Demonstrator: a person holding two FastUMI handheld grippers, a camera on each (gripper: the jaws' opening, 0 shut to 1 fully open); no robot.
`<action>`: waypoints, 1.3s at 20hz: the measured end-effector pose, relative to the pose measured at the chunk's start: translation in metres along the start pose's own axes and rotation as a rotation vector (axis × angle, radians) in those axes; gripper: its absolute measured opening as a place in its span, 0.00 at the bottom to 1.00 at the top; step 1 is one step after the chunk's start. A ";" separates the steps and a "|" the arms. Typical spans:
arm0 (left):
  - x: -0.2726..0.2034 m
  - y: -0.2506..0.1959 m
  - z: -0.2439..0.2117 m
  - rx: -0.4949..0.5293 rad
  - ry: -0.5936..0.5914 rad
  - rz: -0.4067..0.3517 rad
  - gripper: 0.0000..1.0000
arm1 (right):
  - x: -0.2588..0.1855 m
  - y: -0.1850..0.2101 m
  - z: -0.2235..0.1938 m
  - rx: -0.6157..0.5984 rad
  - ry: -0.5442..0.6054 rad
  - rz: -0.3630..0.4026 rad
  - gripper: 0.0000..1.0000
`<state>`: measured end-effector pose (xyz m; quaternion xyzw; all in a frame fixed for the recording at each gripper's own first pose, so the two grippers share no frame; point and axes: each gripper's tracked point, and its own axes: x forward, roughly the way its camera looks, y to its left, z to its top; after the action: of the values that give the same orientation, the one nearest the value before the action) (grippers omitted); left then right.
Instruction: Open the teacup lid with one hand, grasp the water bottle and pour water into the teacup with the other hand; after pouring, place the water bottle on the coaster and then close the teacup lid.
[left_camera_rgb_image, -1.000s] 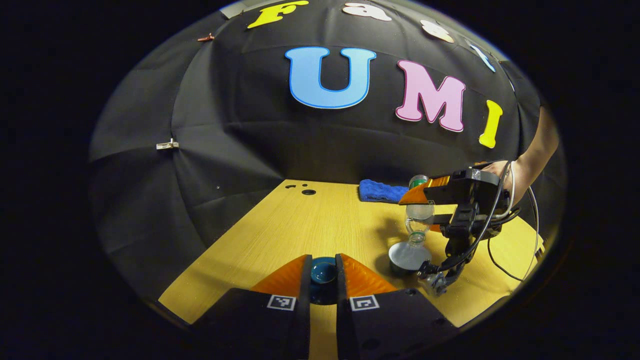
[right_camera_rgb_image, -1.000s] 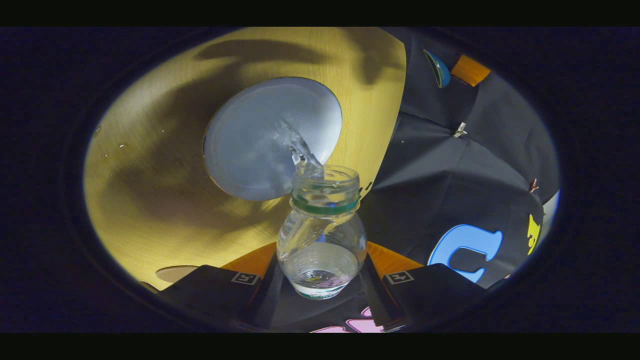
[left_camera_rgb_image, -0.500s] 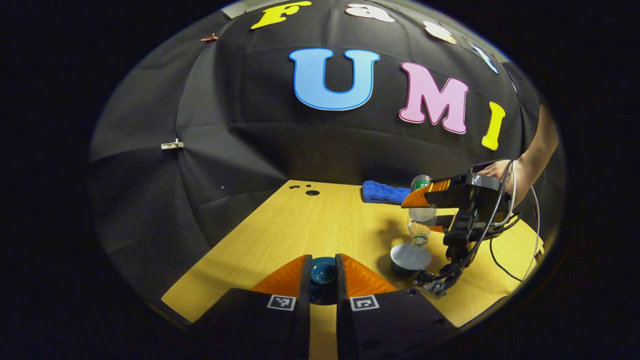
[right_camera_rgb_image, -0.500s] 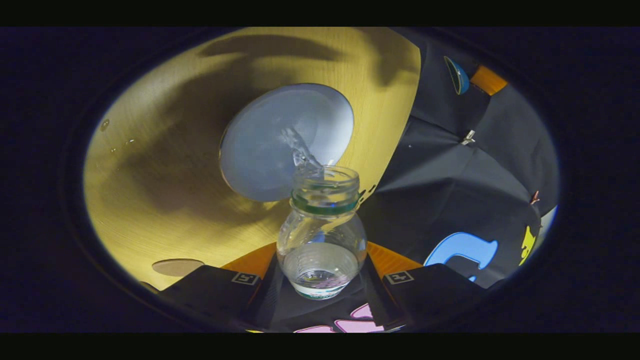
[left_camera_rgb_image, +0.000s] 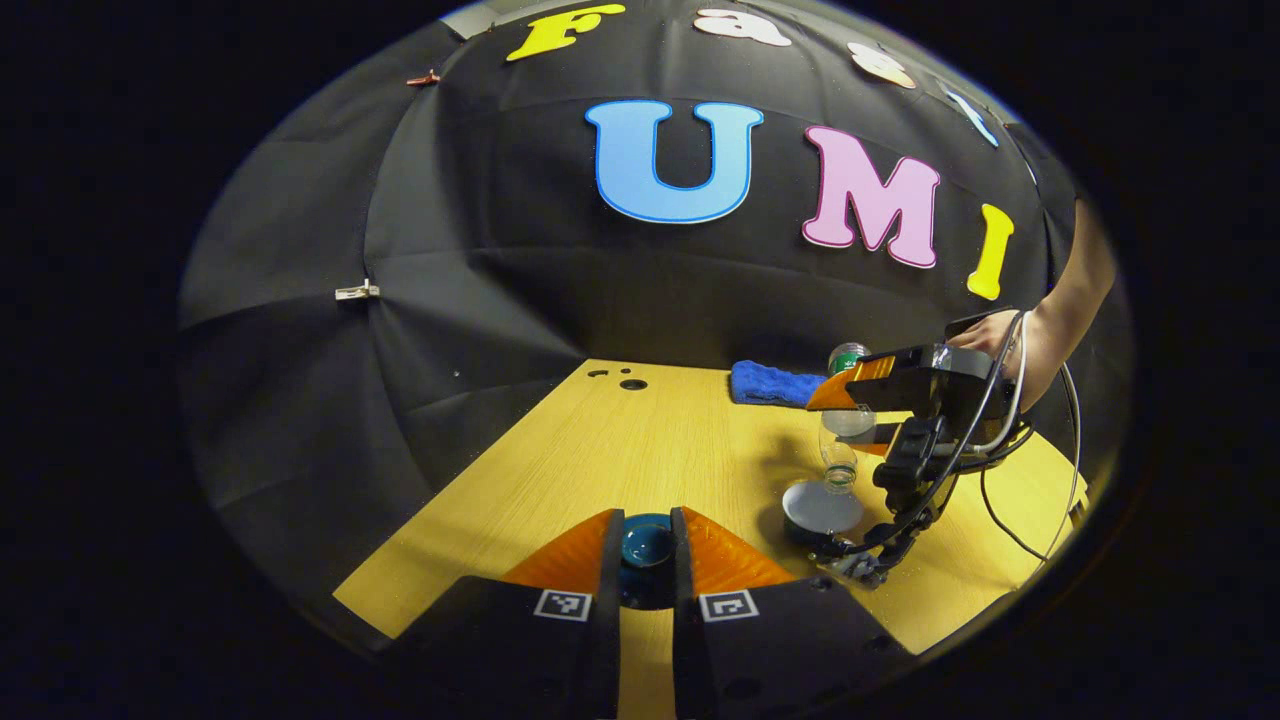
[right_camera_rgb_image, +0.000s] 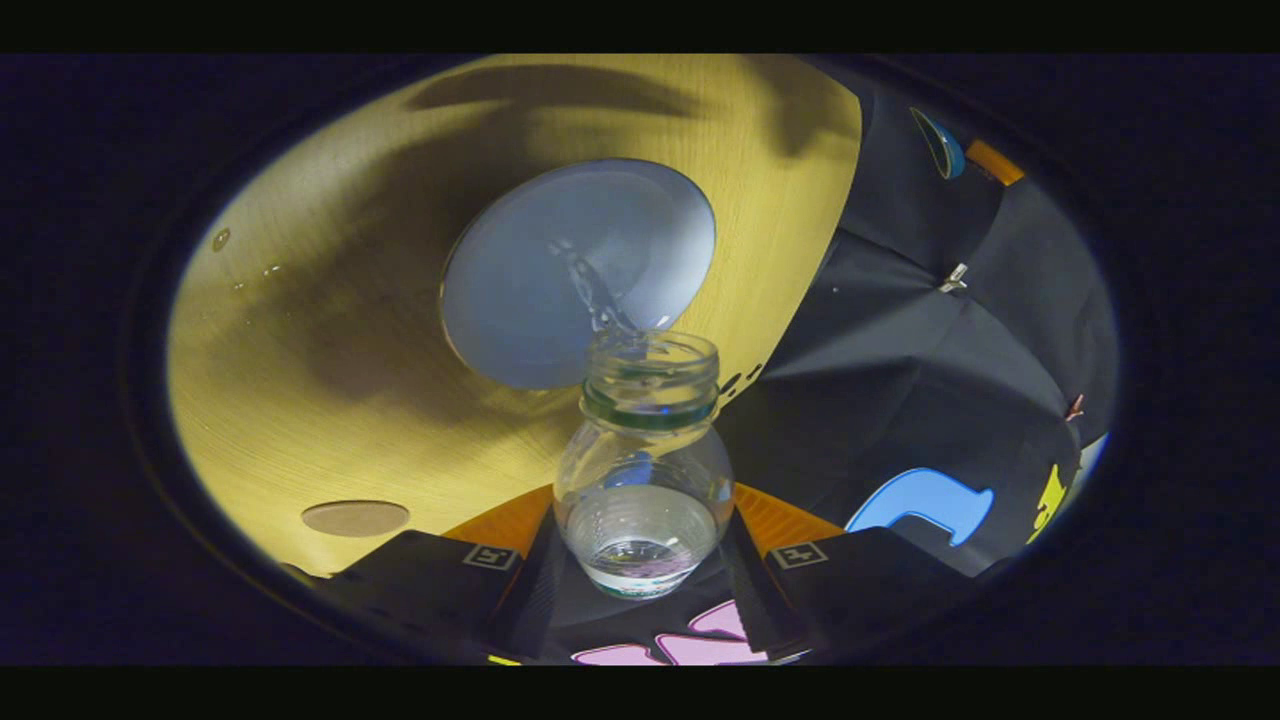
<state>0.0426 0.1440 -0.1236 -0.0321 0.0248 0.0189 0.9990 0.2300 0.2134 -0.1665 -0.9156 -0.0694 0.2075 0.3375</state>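
Note:
My left gripper (left_camera_rgb_image: 647, 522) is shut on the dark blue teacup lid (left_camera_rgb_image: 647, 545), held low over the wooden table (left_camera_rgb_image: 620, 450). My right gripper (right_camera_rgb_image: 645, 505) is shut on the clear water bottle (right_camera_rgb_image: 645, 470), which is tipped mouth-down over the open teacup (right_camera_rgb_image: 580, 275). A thin stream of water runs from the bottle's mouth into the pale cup. In the left gripper view the teacup (left_camera_rgb_image: 822, 508) stands to the right, with the bottle (left_camera_rgb_image: 842, 440) and the right gripper (left_camera_rgb_image: 848, 400) tilted above it. A round tan coaster (right_camera_rgb_image: 355, 517) lies on the table near the cup.
A blue cloth (left_camera_rgb_image: 770, 383) lies at the table's far edge. A person's hand (left_camera_rgb_image: 1000, 340) and cables sit behind the right gripper. Water drops (right_camera_rgb_image: 220, 240) dot the table beyond the cup. The black wall closes the far and left sides.
The water stream has thinned from a broad gush to a narrow thread. The bottle and right gripper have risen slightly over the cup. My left gripper stays put with the lid.

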 end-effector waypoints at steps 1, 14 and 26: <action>-0.002 -0.001 0.002 -0.003 -0.004 -0.002 0.22 | -0.001 0.003 0.001 -0.005 0.002 0.007 0.76; -0.016 -0.008 0.007 0.013 -0.015 0.007 0.25 | -0.006 0.004 0.006 -0.062 0.007 0.028 0.79; -0.026 -0.014 0.005 0.011 -0.012 0.037 0.25 | -0.008 0.007 0.006 -0.097 0.001 0.033 0.75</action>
<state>0.0170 0.1297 -0.1160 -0.0261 0.0196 0.0373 0.9988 0.2201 0.2091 -0.1723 -0.9319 -0.0643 0.2091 0.2892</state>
